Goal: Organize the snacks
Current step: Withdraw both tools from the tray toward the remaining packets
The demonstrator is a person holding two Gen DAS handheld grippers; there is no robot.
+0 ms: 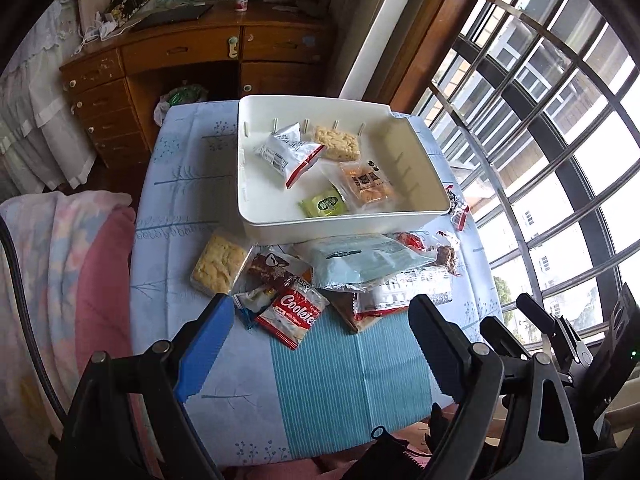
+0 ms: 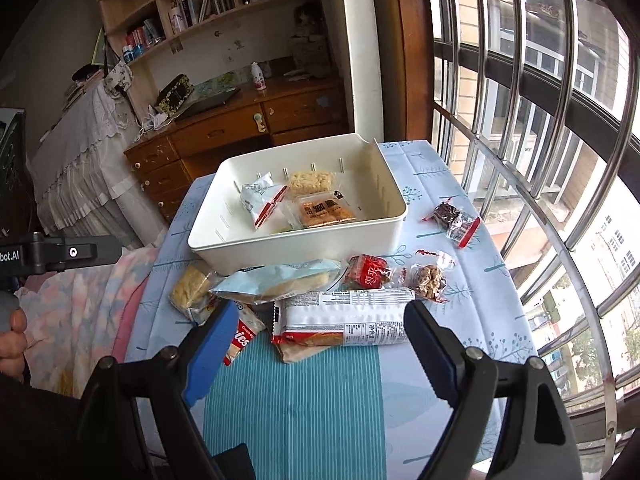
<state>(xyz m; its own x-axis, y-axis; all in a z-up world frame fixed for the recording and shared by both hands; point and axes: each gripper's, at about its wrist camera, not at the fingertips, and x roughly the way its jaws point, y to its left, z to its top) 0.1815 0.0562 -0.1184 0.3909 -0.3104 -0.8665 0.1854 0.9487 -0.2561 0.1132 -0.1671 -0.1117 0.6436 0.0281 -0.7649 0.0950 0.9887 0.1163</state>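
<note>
Both wide apart and empty: left claw, right claw, above snack pile on table before white bin. Green packet clear only in left view; dark bar, perhaps chocolate, clear only in right.

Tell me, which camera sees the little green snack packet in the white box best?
The left wrist view. There the green packet lies in plain sight near the front wall of the white box. In the right wrist view that wall hides nearly all of it; only a green sliver peeks over.
</note>
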